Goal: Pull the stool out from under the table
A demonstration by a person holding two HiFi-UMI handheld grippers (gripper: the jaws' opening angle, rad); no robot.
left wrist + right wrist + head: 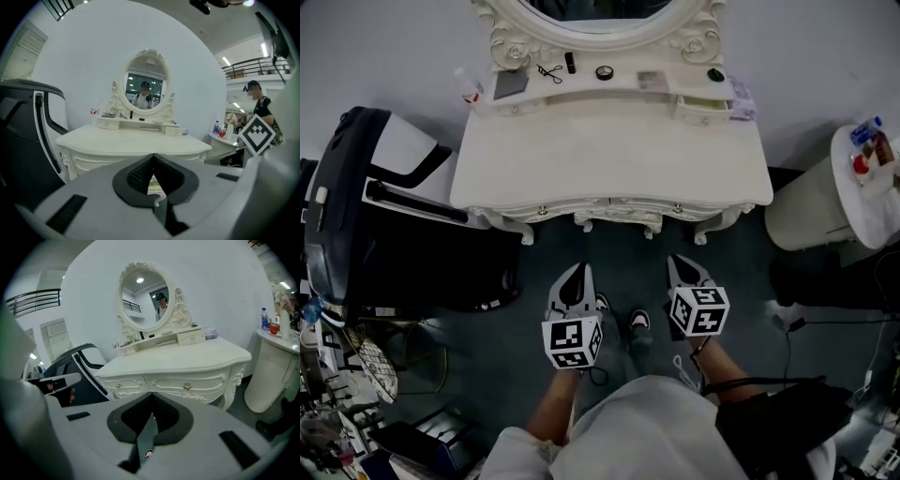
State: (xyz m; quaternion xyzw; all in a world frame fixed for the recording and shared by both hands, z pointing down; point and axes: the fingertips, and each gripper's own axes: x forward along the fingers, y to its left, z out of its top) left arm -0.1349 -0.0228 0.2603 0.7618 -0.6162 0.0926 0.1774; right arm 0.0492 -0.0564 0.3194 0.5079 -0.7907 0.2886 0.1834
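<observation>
Hovering short of table (609, 159): left gripper (577, 272), right gripper (682, 262), both clenched, empty.

Grey left gripper (577, 270), right gripper (679, 260); black-white marker cubes (573, 343).

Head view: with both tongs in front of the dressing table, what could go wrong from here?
1. No stool shows under the dressing table; groping beneath may knock its front.
2. The left tongs and right tongs are shut, so they might push rather than grip.
</observation>
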